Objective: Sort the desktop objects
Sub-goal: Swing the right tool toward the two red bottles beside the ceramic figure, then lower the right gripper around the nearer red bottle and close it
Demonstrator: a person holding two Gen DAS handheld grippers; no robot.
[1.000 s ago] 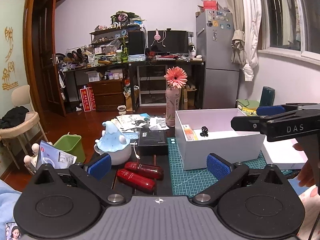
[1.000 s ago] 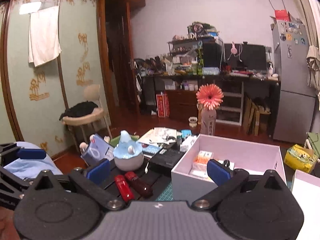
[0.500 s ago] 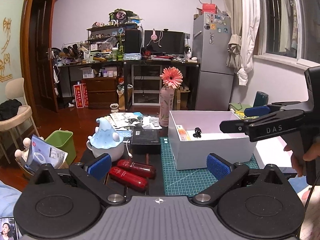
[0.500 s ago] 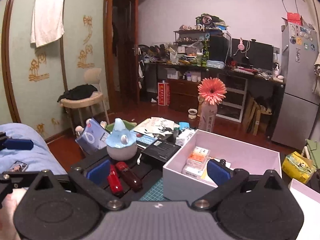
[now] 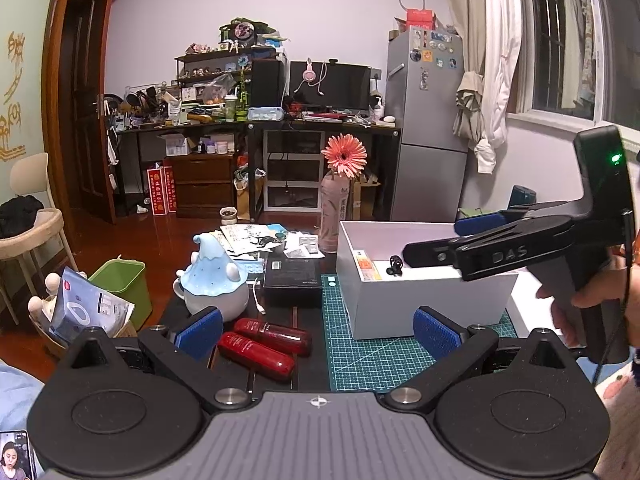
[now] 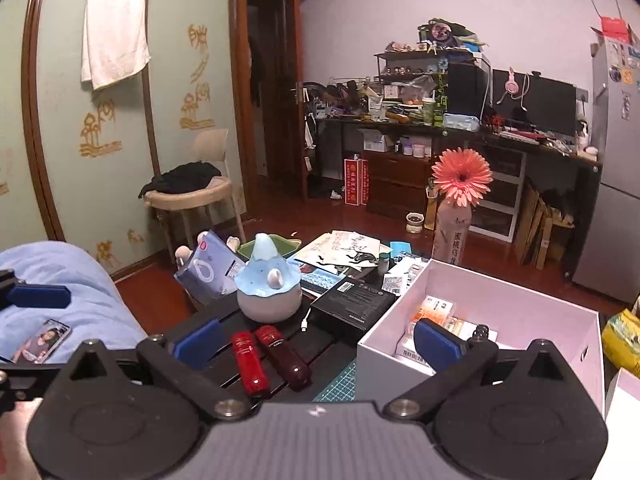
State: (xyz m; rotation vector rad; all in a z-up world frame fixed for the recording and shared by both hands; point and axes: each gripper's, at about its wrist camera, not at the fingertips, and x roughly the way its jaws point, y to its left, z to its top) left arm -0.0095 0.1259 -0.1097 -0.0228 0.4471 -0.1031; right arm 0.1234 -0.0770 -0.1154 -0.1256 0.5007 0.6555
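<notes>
Left gripper (image 5: 316, 326) spread, empty, raised above the two red tubes (image 5: 264, 340) lying side by side, probably next | right gripper (image 6: 316, 336) spread, empty | white box (image 5: 424, 284) alongside, some items already inside.

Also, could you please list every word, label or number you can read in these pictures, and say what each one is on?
"DAS": on the side of the right gripper, seen from the left wrist.
Chinese characters, seemingly "蜜桃乌龙": on the bottle holding the pink flower.
Black box label, red bottles print, red signs: too small or blurred to read.
</notes>
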